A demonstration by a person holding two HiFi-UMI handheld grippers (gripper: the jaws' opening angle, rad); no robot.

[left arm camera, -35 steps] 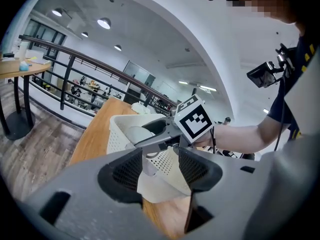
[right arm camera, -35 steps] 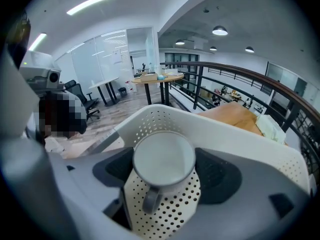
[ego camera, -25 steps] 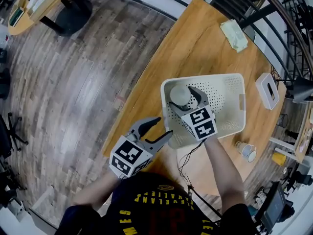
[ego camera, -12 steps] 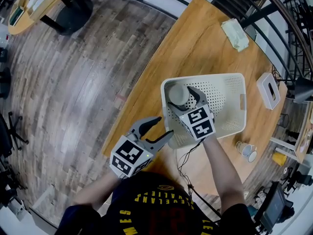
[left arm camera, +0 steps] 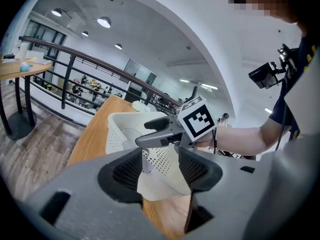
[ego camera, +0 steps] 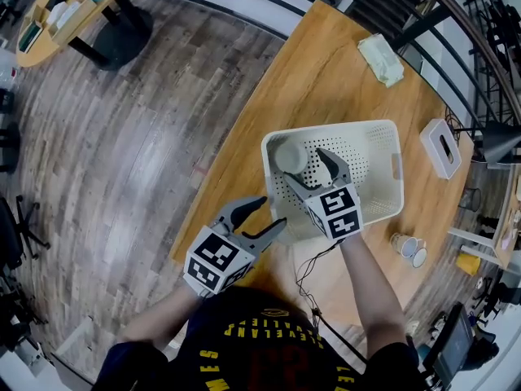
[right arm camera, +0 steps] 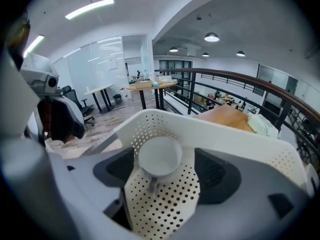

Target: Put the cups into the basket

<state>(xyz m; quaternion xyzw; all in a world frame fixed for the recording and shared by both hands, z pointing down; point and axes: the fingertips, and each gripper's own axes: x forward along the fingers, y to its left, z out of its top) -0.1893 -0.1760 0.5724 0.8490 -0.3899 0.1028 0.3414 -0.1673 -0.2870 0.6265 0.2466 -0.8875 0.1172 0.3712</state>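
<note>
A white perforated basket [ego camera: 376, 168] stands on the wooden table [ego camera: 326, 80]. One white cup [ego camera: 290, 155] sits upright in its near-left corner. My right gripper [ego camera: 304, 164] hovers just over the basket with its jaws spread wide and the pads clear of the cup. In the right gripper view the cup [right arm camera: 160, 156] rests on the basket floor [right arm camera: 165, 204], handle towards me. Two more small cups [ego camera: 409, 250] lie on the table right of the basket. My left gripper [ego camera: 262, 217] hangs open and empty off the table's near-left edge, pointing at the basket wall [left arm camera: 120, 129].
A white tissue box [ego camera: 440, 149] stands at the table's right edge and a pale green cloth [ego camera: 380, 59] lies at its far end. A black railing runs behind the table. Wooden floor spreads to the left, with a round table [ego camera: 57, 10] far off.
My right gripper has risen a little and drawn back from the cup, which stays in the basket's corner. The left gripper has not moved.
</note>
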